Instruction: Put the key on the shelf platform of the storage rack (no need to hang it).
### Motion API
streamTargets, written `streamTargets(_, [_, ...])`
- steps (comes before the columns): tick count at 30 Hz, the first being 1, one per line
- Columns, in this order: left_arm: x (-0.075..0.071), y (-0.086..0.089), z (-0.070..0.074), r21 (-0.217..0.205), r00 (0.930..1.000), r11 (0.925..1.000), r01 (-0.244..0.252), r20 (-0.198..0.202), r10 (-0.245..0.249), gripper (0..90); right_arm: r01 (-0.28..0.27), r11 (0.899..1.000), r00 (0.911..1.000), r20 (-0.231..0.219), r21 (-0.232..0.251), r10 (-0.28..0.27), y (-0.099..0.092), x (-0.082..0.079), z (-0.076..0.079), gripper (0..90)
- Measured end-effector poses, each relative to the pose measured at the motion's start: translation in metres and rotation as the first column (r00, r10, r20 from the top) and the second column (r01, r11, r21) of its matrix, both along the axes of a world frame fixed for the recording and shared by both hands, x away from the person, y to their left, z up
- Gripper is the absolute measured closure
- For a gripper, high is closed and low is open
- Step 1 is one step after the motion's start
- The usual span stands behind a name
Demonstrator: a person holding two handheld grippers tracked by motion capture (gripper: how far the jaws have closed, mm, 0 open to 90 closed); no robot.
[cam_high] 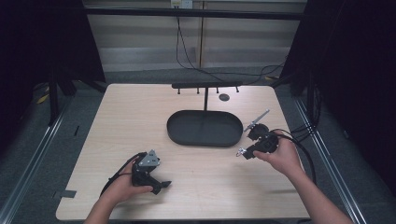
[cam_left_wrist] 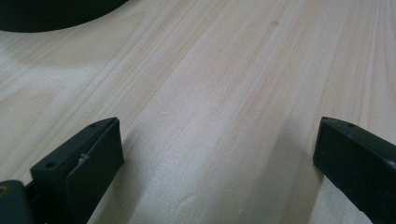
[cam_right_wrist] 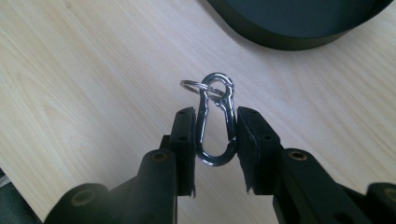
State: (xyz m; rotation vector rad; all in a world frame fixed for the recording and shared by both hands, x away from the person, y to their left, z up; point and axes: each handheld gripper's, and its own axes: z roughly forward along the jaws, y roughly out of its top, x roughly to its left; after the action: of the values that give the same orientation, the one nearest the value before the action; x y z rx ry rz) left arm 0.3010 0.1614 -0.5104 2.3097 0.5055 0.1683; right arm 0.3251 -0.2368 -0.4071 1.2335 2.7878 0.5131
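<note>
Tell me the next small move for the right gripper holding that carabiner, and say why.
Probably lift the right gripper toward the hook rack behind the black tray. The jaws are shut on the silver carabiner, its key ring free at the top, so the grasp looks done. The left gripper sits open over bare table, so no handover seems set up.

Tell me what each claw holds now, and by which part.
The right claw grips a silver carabiner by its two long sides, key ring end outward. The left claw is open and holds nothing.
</note>
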Motion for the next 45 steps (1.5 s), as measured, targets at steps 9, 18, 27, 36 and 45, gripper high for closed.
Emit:
streamTargets(9, [0.0, 0.0, 0.0, 0.0, 1.0, 1.0, 0.0, 0.0, 0.0, 1.3, 0.009, 1.0, 0.9999, 0.009, 0.004, -0.009, 0.002, 0.006, 0.008, 69.0])
streamTargets(18, [0.0, 0.0, 0.0, 0.0, 1.0, 1.0, 0.0, 0.0, 0.0, 1.3, 0.016, 1.0, 0.9998, 0.014, -0.008, -0.016, 0.005, 0.014, 0.013, 69.0])
streamTargets(27, [0.0, 0.0, 0.0, 0.0, 1.0, 1.0, 0.0, 0.0, 0.0, 1.3, 0.009, 1.0, 0.9995, 0.032, -0.015, -0.008, 0.013, 0.02, 0.02, 69.0])
streamTargets(36, [0.0, 0.0, 0.0, 0.0, 1.0, 1.0, 0.0, 0.0, 0.0, 1.3, 0.011, 1.0, 0.9992, 0.038, -0.016, -0.01, 0.016, 0.025, 0.023, 69.0])
streamTargets(45, [0.0, 0.0, 0.0, 0.0, 1.0, 1.0, 0.0, 0.0, 0.0, 1.3, 0.014, 1.0, 0.9986, 0.052, -0.019, -0.013, 0.021, 0.033, 0.027, 68.9])
